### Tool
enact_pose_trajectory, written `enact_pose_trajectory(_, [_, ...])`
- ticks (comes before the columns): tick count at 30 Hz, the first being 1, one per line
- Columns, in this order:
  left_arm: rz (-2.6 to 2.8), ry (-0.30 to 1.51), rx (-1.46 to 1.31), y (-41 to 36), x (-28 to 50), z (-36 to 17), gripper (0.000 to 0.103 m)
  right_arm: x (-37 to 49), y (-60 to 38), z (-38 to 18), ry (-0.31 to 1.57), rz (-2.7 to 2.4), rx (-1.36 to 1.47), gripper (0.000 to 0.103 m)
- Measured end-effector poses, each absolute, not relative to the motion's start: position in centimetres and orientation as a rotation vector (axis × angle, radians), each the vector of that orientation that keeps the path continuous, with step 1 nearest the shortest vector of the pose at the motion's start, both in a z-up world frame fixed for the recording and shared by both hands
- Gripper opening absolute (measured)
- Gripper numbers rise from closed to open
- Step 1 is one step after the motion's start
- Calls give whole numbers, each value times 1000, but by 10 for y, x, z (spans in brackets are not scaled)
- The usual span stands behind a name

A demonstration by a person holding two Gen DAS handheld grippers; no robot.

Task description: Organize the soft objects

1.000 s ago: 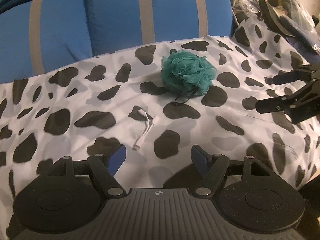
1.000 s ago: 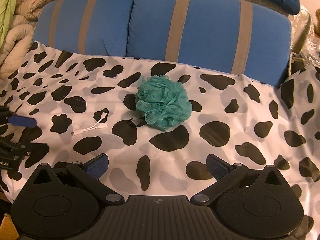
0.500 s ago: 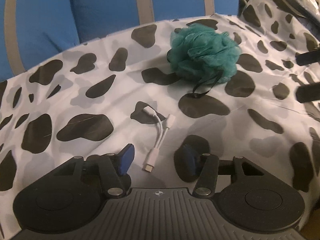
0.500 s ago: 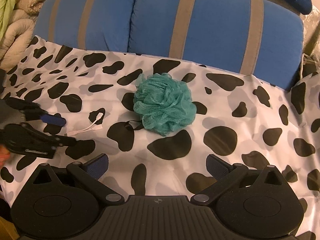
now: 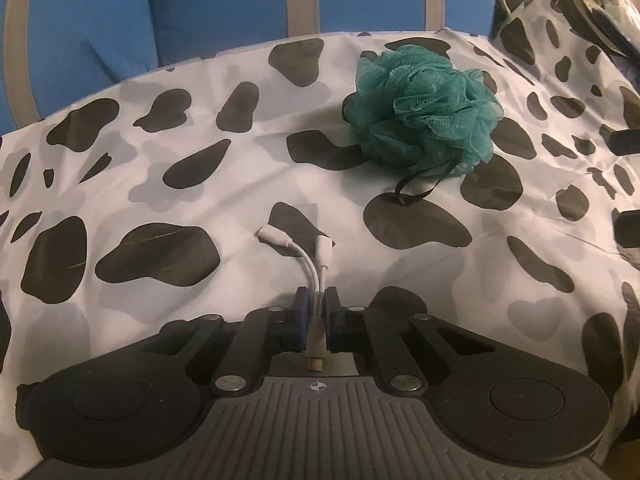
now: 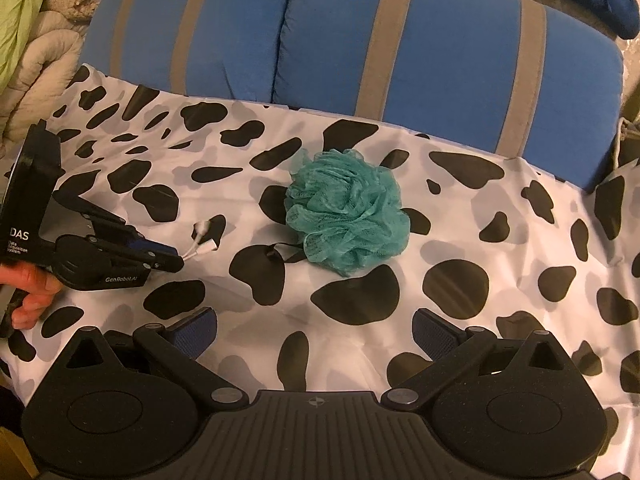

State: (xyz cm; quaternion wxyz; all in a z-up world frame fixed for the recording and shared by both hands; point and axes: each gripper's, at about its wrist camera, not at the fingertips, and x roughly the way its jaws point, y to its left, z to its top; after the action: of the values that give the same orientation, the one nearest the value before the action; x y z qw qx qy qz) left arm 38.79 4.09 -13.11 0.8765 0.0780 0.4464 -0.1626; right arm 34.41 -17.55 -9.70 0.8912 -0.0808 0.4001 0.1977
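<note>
Left wrist view: the left gripper [image 5: 317,312] is seen clamped on a white adapter cable [image 5: 316,268], its blue pads pressed against the single cord near the plug end. The plug itself is lodged behind the pads, toward the camera, while the two short branches with their white connectors are spread out ahead on a cow-print sheet [image 5: 160,200]. A teal bath sponge [image 5: 424,108] is set farther off on the same sheet, up and to the right of the cable, well apart from it, with its black loop trailing toward the near side. Blue cushions with grey stripes [image 5: 200,4] are propped behind the sheet.

In the right wrist view, the right gripper [image 6: 316,330] is held with its jaws wide apart and nothing between them, above a bare stretch of sheet. The sponge is found ahead of it, near the middle. At the far left, the left gripper is shown low over the sheet, gripped by a hand [image 6: 30,290], with the cable's branches sticking out past its tips.
</note>
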Motion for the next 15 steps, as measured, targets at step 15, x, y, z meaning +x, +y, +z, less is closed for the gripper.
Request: enact_pose_trajectory(15, [-306,896,37,39,350,-72,0,350,-168,-101,775,375,-189,103])
